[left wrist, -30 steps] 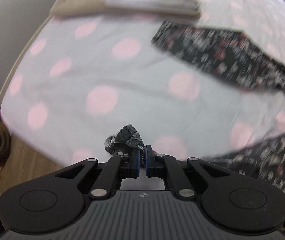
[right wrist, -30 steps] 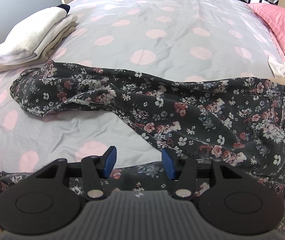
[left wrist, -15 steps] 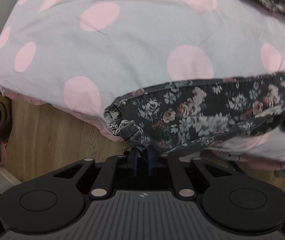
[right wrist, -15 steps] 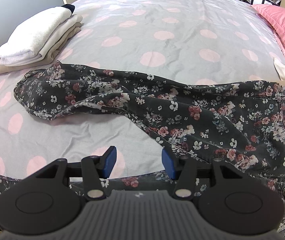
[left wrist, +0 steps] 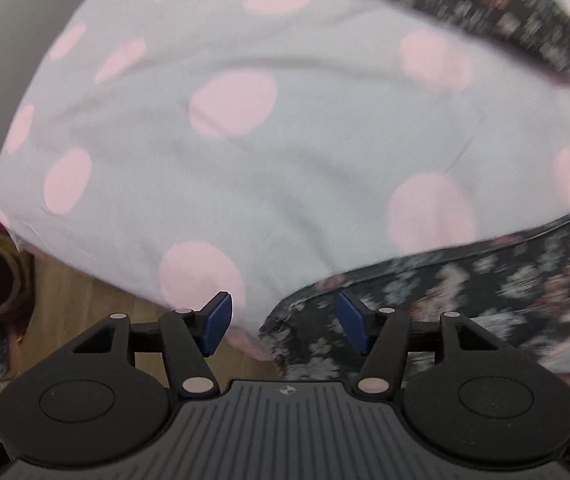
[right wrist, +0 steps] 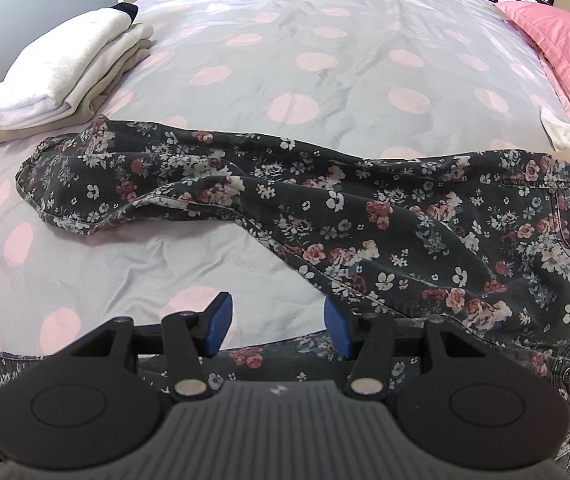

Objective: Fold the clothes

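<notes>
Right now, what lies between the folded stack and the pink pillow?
Only bare polka-dot bedspread between the folded stack and the pink pillow, in the right wrist view.

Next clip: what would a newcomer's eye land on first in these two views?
The dark floral trousers sprawl unfolded across the near part of the grey bedspread with pink dots, one leg reaching left toward the folded pale stack at the bed's left edge. A pink pillow lines the far right. In the left wrist view, the left gripper hangs over the bed's edge, jaws just opened, a trouser hem between them but not pinched.
</notes>
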`<act>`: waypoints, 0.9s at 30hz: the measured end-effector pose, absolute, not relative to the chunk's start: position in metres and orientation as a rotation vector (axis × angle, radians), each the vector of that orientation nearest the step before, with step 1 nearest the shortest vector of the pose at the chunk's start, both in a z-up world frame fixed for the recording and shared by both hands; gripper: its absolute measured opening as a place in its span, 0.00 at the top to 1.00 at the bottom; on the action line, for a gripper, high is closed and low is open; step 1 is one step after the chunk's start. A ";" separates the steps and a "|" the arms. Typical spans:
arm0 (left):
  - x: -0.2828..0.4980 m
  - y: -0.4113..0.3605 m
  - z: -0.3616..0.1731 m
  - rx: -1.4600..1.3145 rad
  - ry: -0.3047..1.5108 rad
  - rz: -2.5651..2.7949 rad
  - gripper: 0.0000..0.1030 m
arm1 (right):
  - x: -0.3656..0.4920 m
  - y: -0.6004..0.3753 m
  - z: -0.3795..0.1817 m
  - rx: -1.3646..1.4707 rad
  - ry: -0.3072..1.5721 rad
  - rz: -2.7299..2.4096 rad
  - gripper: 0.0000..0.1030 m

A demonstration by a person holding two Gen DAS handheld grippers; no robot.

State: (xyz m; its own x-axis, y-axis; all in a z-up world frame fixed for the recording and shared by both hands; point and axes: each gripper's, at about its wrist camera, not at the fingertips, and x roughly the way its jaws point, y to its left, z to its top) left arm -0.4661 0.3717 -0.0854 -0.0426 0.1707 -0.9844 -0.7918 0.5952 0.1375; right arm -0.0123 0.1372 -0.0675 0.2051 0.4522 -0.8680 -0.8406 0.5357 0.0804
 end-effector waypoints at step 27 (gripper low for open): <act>-0.426 0.445 -0.003 -0.520 1.020 1.051 0.90 | 0.031 0.090 -0.073 -0.376 1.018 0.764 0.44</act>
